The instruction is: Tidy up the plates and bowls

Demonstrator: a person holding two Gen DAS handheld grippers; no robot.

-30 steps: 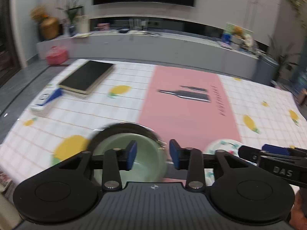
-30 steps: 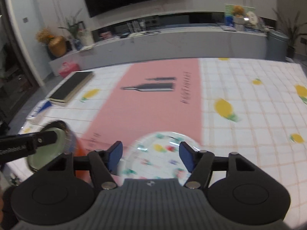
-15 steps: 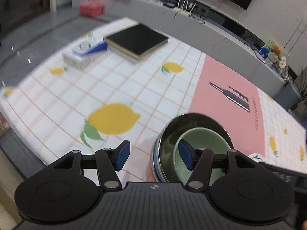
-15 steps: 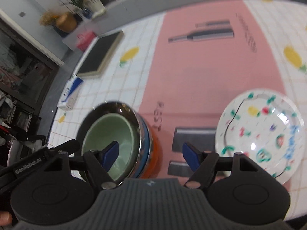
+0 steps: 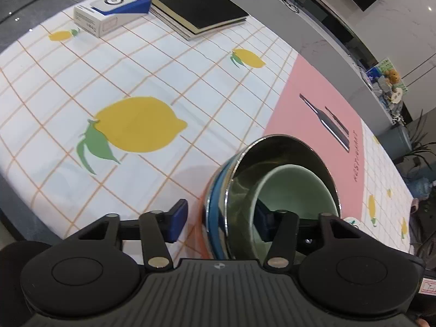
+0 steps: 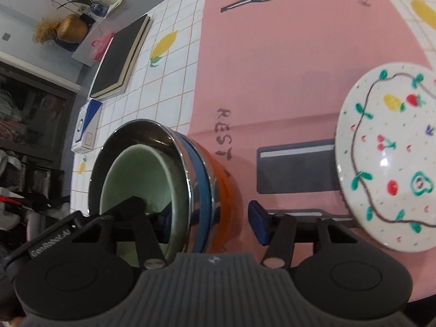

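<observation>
A nested stack of bowls stands at the table's near edge: a pale green bowl (image 5: 294, 188) inside a steel bowl (image 5: 275, 147), over a blue bowl (image 6: 203, 179) and an orange bowl (image 6: 229, 190). My left gripper (image 5: 220, 218) is open and straddles the stack's left rim, one finger outside, one inside the green bowl. My right gripper (image 6: 209, 218) is open and straddles the right rim the same way. A white plate with painted fruit (image 6: 389, 160) lies to the right of the stack.
A black book (image 5: 199, 8) and a white and blue box (image 5: 109, 11) lie at the far left of the lemon-print tablecloth (image 5: 136, 81). A pink placemat (image 6: 286, 68) runs down the middle. The table's near edge is just below the grippers.
Both grippers have dropped and closed in on the bowl stack from either side. Each now has one finger inside the green bowl and one outside the stack.
</observation>
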